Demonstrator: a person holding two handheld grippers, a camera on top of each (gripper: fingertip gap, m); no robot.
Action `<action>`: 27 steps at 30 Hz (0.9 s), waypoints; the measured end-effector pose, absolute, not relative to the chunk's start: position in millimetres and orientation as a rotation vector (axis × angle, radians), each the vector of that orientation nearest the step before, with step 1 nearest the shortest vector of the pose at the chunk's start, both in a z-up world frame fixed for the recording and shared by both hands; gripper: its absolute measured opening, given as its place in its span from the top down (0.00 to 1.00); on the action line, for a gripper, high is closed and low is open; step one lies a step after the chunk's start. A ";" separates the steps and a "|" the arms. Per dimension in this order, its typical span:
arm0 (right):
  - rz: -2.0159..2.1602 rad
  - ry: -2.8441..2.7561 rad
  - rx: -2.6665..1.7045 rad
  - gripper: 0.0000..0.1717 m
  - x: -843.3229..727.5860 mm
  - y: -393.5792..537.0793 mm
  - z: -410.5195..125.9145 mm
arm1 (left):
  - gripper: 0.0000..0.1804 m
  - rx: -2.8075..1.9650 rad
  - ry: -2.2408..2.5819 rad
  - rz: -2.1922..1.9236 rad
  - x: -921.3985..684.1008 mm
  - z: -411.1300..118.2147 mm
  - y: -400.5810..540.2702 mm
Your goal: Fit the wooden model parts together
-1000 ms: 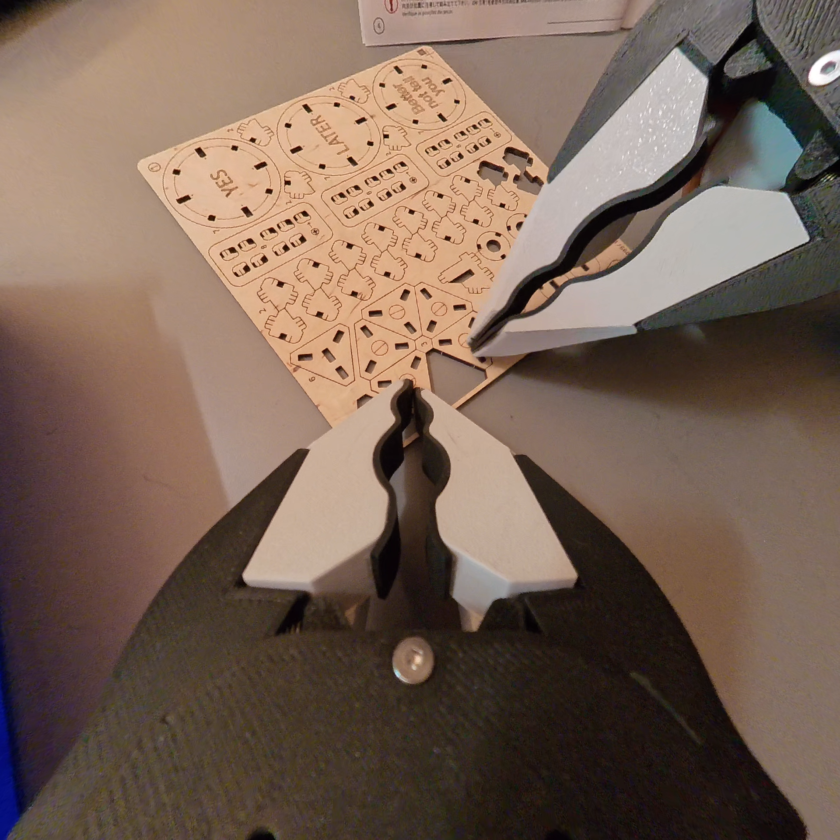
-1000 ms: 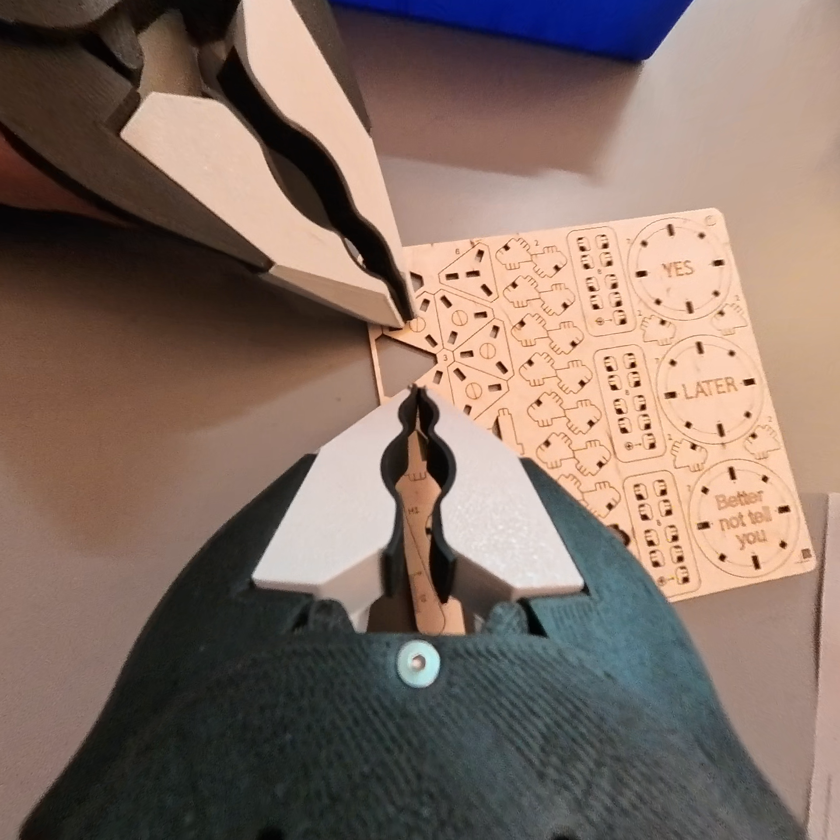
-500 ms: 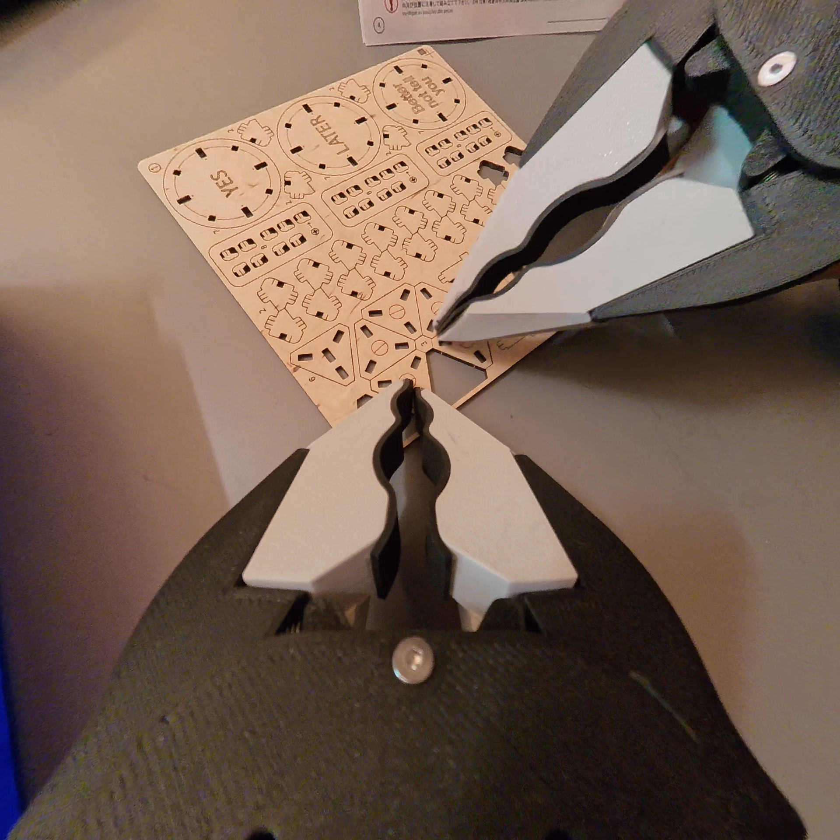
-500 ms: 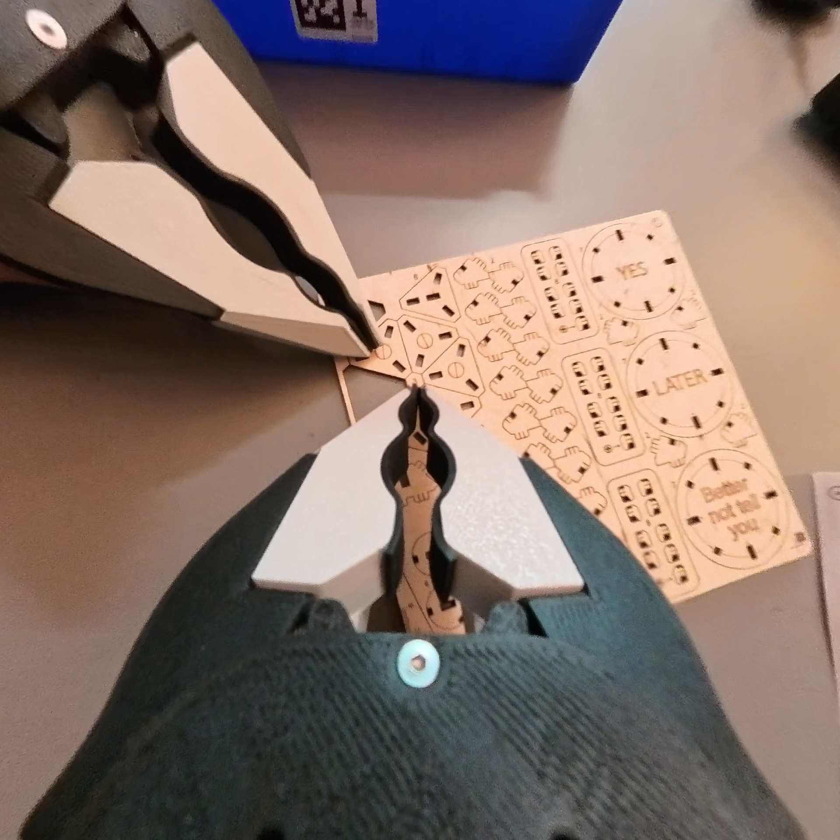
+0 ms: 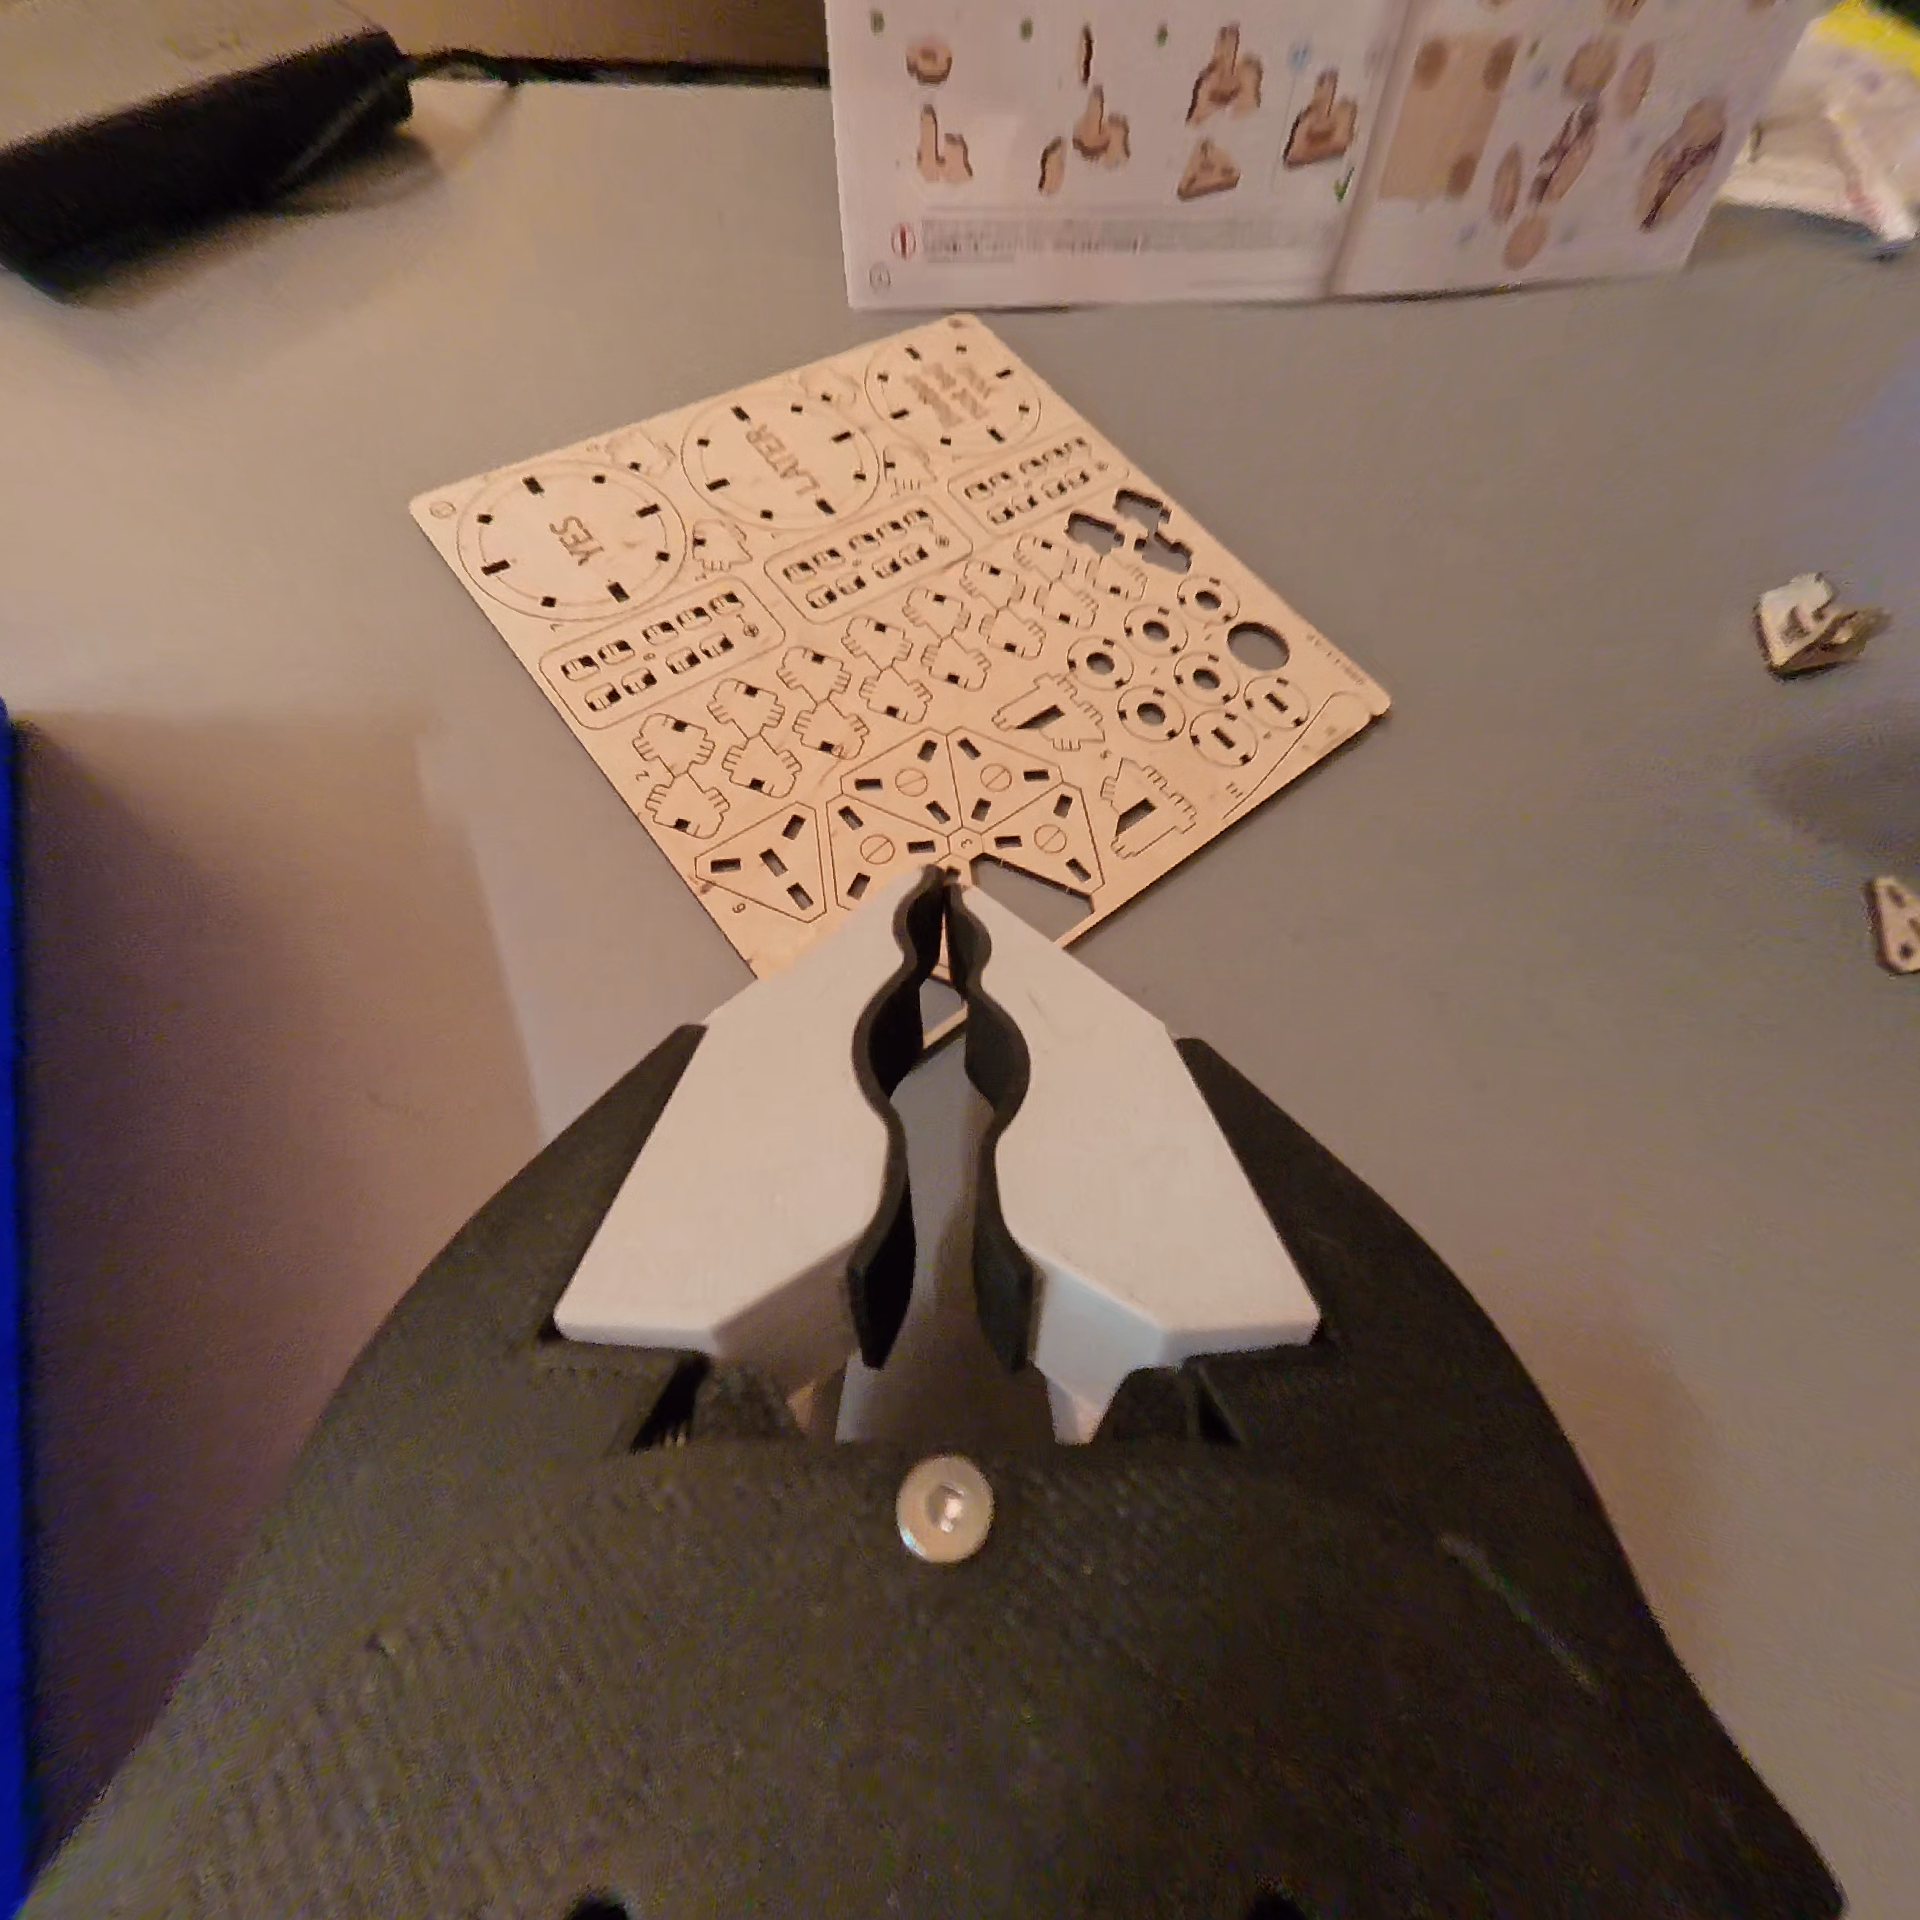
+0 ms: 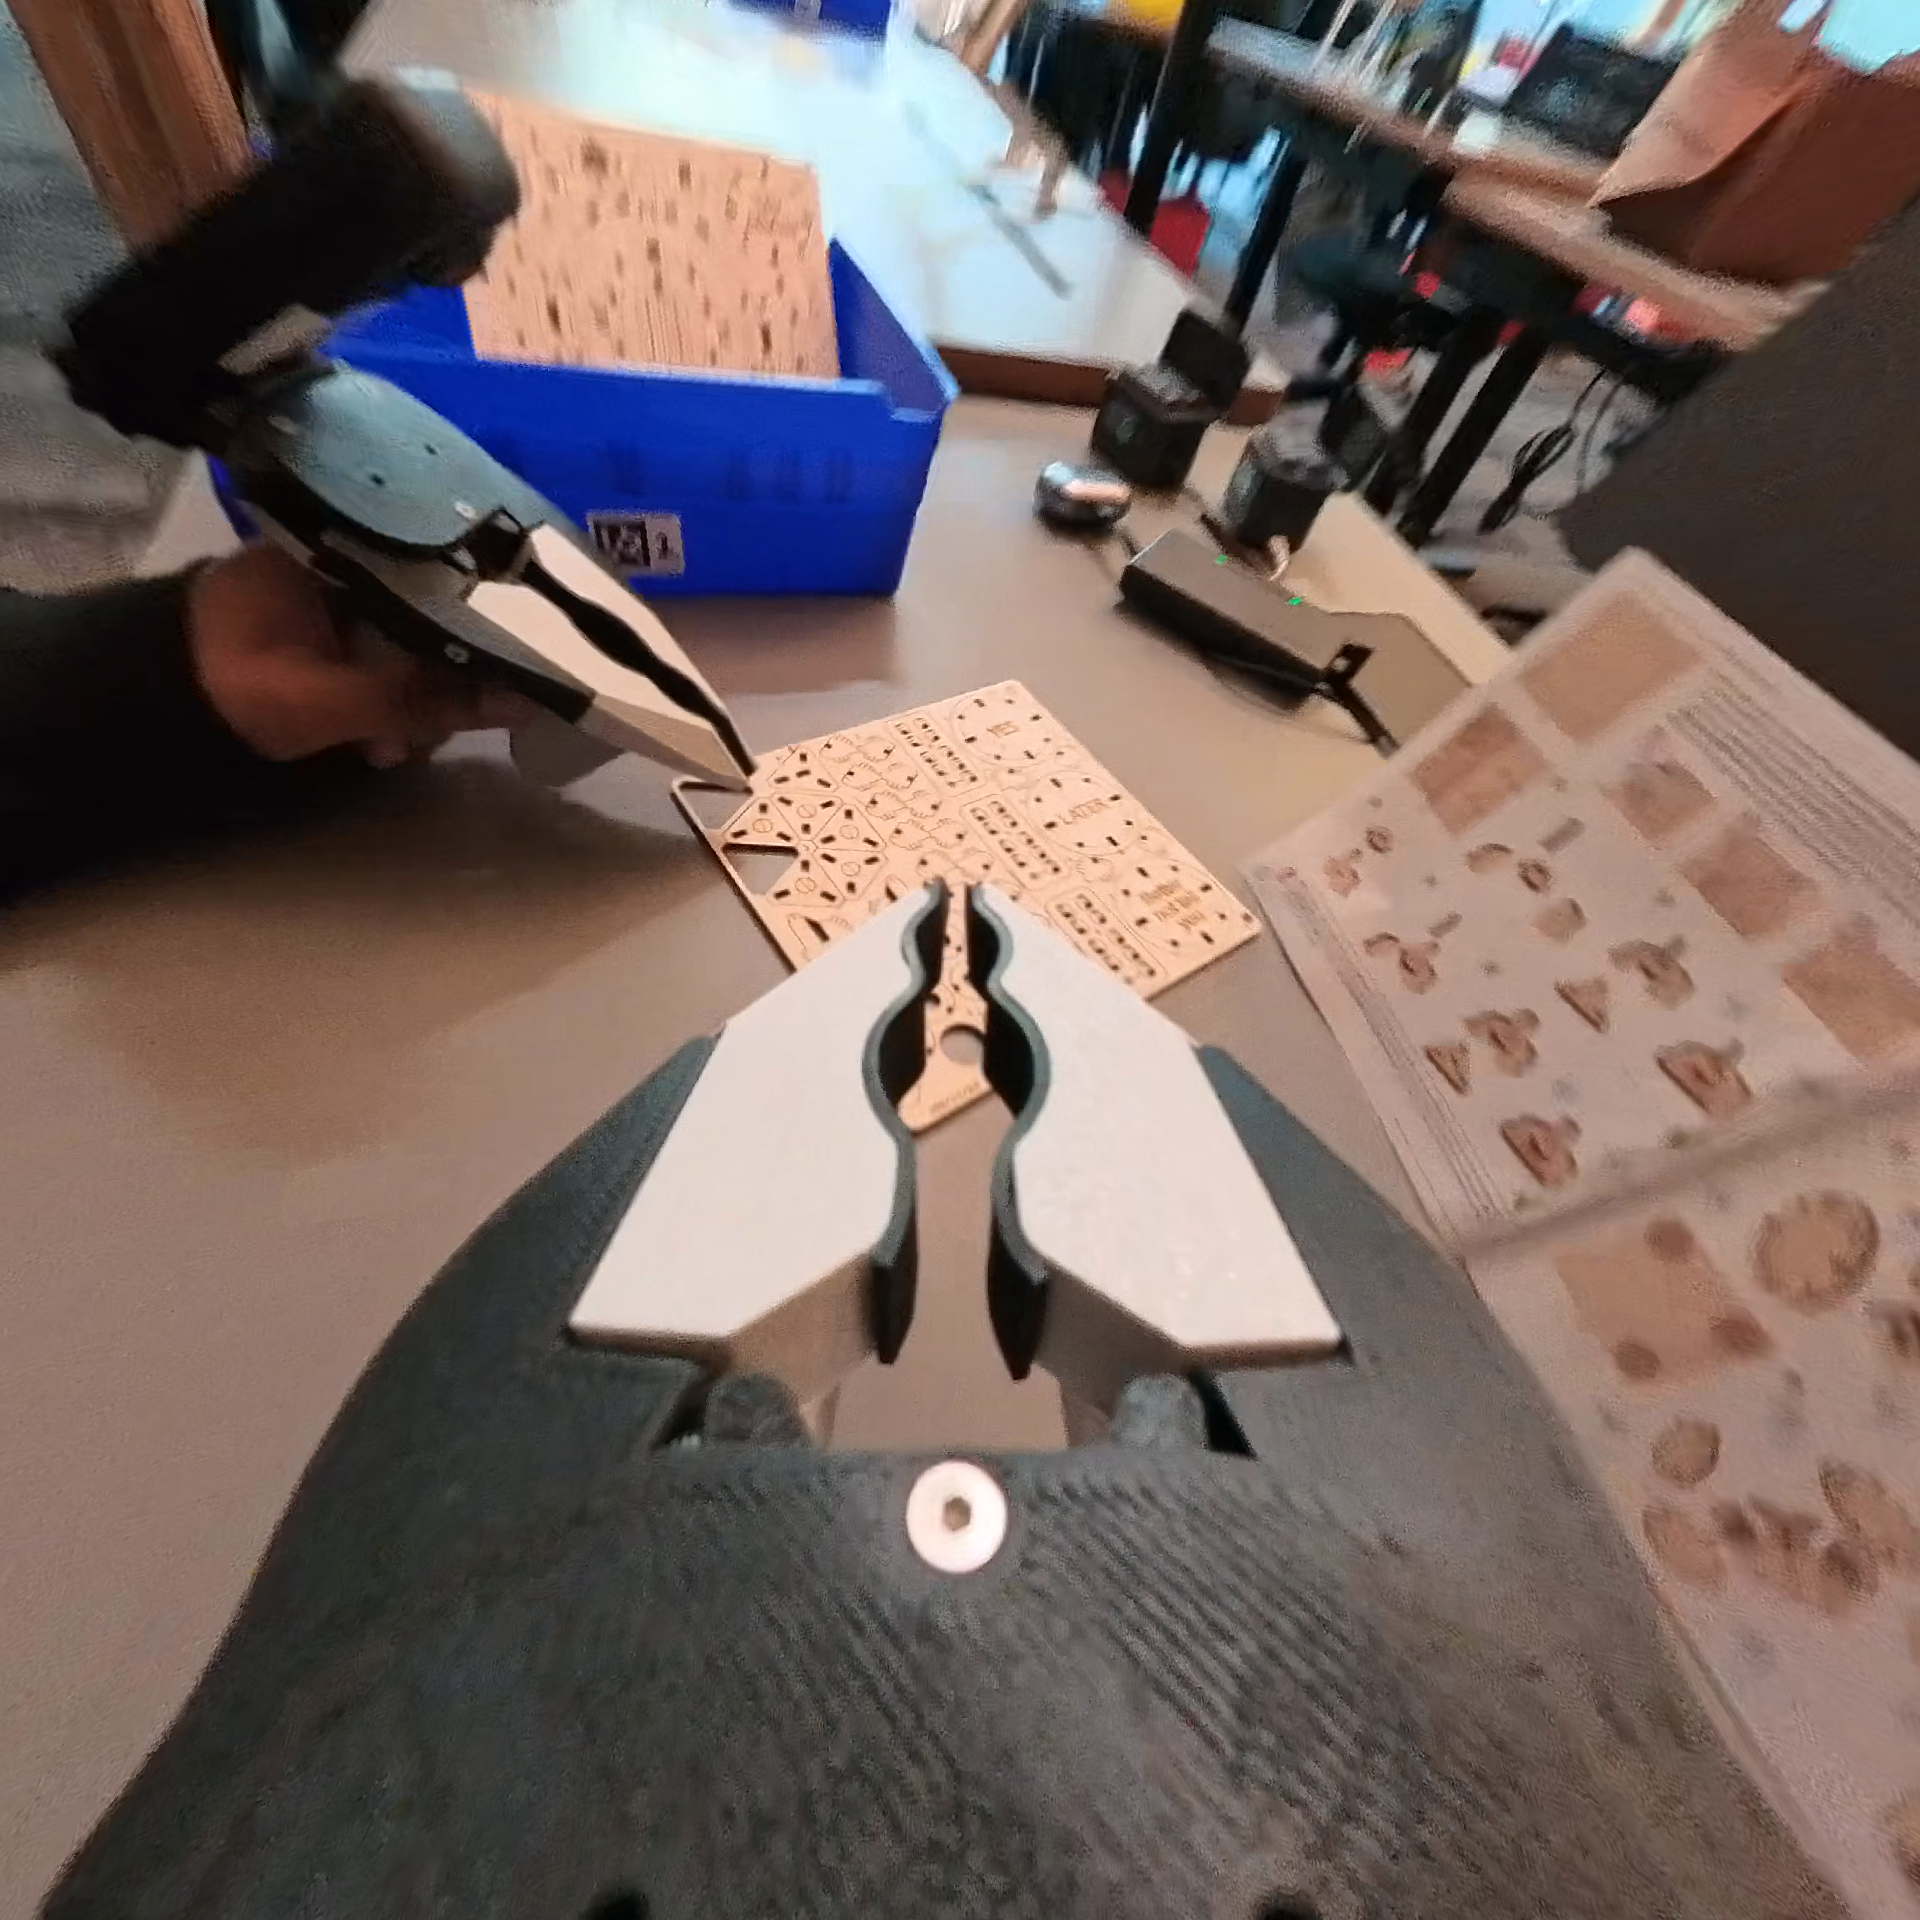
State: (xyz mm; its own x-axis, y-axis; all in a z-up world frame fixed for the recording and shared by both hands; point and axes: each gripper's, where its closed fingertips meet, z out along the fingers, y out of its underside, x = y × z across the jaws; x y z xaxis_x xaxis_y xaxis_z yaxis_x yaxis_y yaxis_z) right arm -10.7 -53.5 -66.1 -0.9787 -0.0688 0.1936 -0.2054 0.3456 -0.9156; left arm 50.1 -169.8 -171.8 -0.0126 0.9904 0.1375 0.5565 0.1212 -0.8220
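A thin wooden laser-cut sheet lies flat on the grey table; one triangular piece is gone from its near edge. My left gripper is shut with nothing between its pads. Its tips rest on the sheet's near edge beside that empty cut-out. The right wrist view shows it pressing on the sheet's corner, held by a hand. My right gripper hangs above the sheet's near side. Its tips stand slightly apart with nothing between them.
An open instruction booklet lies beyond the sheet; it also shows in the right wrist view. Two small loose wooden pieces lie at the right. A blue bin holds more sheets. A black power adapter lies behind. Spacing between my two grippers at the tips: around 20 cm.
My right gripper has lifted up and away from the sheet, out of the left wrist view, and its tips have parted slightly. My left gripper stays shut on the same spot.
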 end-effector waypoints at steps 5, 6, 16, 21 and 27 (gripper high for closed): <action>1.855 -2.362 0.007 0.97 -60.1 24.9 -77.3 | 1.00 -1.577 -1.633 0.831 49.3 -164.8 -167.3; 1.811 -2.384 -0.022 0.95 -68.5 36.0 -83.3 | 1.00 -1.602 -1.621 0.844 48.4 -161.1 -163.4; 1.678 -2.376 0.006 0.93 -99.4 91.8 -114.2 | 0.99 -1.847 -1.216 0.636 -24.7 -121.4 -34.6; 1.736 -2.405 -0.030 0.90 -97.0 94.7 -121.4 | 0.99 -1.931 -1.084 0.560 -72.5 -132.3 9.0; 1.785 -2.397 -0.093 0.89 -93.7 89.5 -118.9 | 1.00 -1.856 -0.995 0.500 -72.8 -148.0 28.1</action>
State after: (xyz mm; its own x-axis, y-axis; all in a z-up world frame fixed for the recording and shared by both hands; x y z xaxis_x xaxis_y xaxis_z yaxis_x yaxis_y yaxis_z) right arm -93.7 89.5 -118.9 -0.9867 0.1395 0.0838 -0.0403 0.2895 -0.9563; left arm -72.8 28.1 -148.0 0.5871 0.8063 0.0719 0.4230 -0.2298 -0.8765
